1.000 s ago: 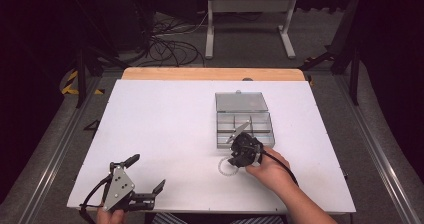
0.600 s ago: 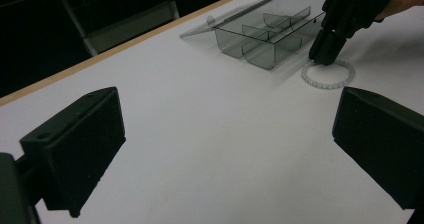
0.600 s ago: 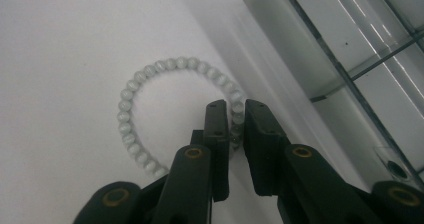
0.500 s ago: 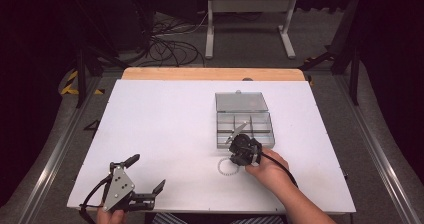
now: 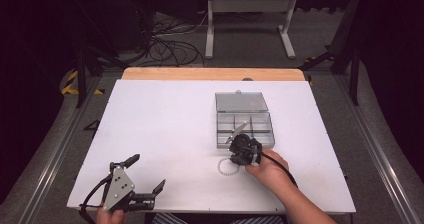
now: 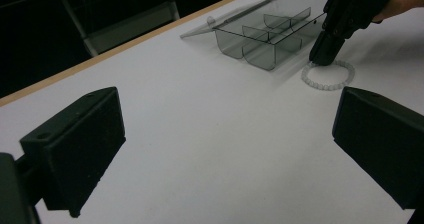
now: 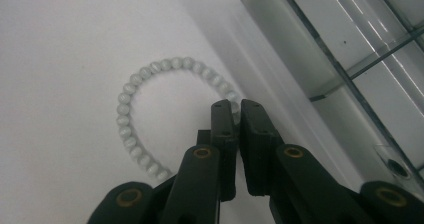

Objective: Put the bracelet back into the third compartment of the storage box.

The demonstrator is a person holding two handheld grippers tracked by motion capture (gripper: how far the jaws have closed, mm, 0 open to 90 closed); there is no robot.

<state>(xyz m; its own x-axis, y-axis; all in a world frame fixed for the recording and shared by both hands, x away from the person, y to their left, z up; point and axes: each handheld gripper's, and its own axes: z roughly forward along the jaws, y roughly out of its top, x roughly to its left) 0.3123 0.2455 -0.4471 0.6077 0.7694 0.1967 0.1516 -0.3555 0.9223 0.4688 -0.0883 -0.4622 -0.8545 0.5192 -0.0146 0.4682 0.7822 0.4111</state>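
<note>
Right gripper view: the right gripper has its two black jaws pressed together on one side of the pale, round-beaded bracelet, a bead pinched between the tips. These jaws have just been closing, and the bracelet's strand is what lies between them. The bracelet rests flat on the white table top, just beside the near wall of the clear smoky plastic compartment box, whose lid lies open at its far side in the high view.

High view: the same gripper stands near the box's front edge with the bracelet on the person's side of it. The left gripper is held well apart at the table's near left corner, jaws spread wide and holding nothing.

Risks, as judged:
- The grip takes only a narrow bite on round, smooth beads; a quick lift could let the strand slip out.
- Most of the loop will hang free once raised. It may swing and catch the box's front wall or a divider, nudging the light box along the table.
- Released over a divider, the loop could straddle two compartments.
- The other gripper is too far off to steady the box.
</note>
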